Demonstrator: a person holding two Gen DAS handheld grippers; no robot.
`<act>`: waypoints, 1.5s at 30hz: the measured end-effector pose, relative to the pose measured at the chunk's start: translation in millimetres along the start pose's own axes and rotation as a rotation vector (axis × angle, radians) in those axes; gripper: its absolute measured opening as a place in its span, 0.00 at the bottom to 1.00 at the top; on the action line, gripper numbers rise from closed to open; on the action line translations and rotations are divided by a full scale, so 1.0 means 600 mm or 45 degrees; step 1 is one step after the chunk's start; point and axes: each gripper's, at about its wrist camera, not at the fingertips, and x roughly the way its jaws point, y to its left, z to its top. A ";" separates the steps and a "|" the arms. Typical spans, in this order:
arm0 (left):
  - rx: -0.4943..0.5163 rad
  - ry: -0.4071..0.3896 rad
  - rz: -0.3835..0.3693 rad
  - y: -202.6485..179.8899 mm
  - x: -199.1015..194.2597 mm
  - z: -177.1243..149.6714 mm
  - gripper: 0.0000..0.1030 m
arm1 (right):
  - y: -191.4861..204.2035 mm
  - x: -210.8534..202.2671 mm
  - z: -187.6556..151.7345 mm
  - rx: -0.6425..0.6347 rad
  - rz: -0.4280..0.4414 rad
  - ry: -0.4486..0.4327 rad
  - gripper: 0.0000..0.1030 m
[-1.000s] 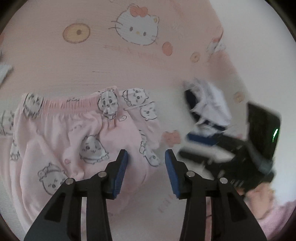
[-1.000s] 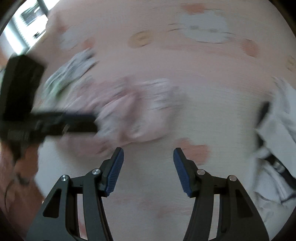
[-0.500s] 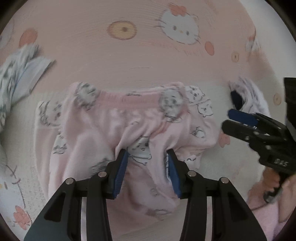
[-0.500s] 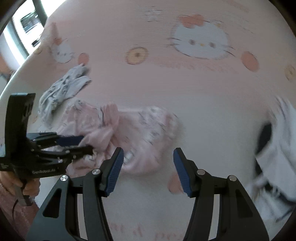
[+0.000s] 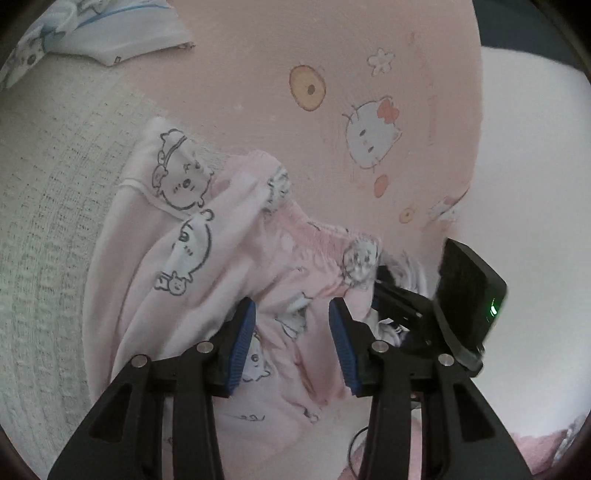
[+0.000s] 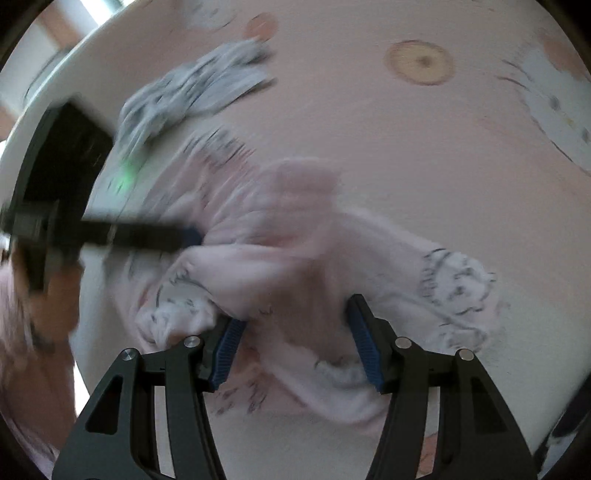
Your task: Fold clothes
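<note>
Pink pyjama shorts (image 5: 229, 266) with cartoon animal prints lie crumpled on the pink cat-print sheet (image 5: 258, 92). My left gripper (image 5: 291, 310) is open, low over the shorts, with folds of pink cloth between its blue pads. In the right wrist view, which is blurred by motion, the shorts (image 6: 295, 251) fill the middle and my right gripper (image 6: 295, 317) is open with cloth bunched between its fingers. The left gripper's fingers (image 6: 147, 236) reach in from the left and touch the shorts. The right gripper's black body (image 5: 469, 295) sits at the waistband's right end.
A white and blue patterned garment (image 5: 92, 29) lies at the back left, also seen blurred as a grey garment (image 6: 195, 85). A white knit blanket (image 5: 44, 221) covers the left side. A white and dark garment (image 5: 410, 269) lies behind the right gripper. A hand (image 6: 40, 295) holds the left gripper.
Both grippers have come down and closer onto the pink shorts. The shorts now lie bunched between each pair of fingers, and the left view has swung to the left.
</note>
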 end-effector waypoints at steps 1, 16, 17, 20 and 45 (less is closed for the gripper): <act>0.022 0.008 0.018 -0.005 0.002 0.000 0.42 | 0.003 0.006 0.001 -0.026 0.022 0.021 0.57; 0.374 0.008 0.348 -0.086 -0.019 -0.021 0.42 | -0.004 -0.082 -0.038 0.152 -0.240 -0.140 0.55; 0.428 0.015 0.403 -0.095 -0.018 -0.025 0.42 | -0.003 -0.081 -0.036 0.168 -0.327 -0.158 0.55; 0.577 0.075 0.446 -0.128 0.001 -0.046 0.40 | 0.002 -0.067 -0.030 0.293 -0.419 -0.148 0.55; 0.673 -0.067 0.615 -0.120 0.021 0.048 0.17 | -0.004 0.007 0.076 0.457 0.008 -0.259 0.24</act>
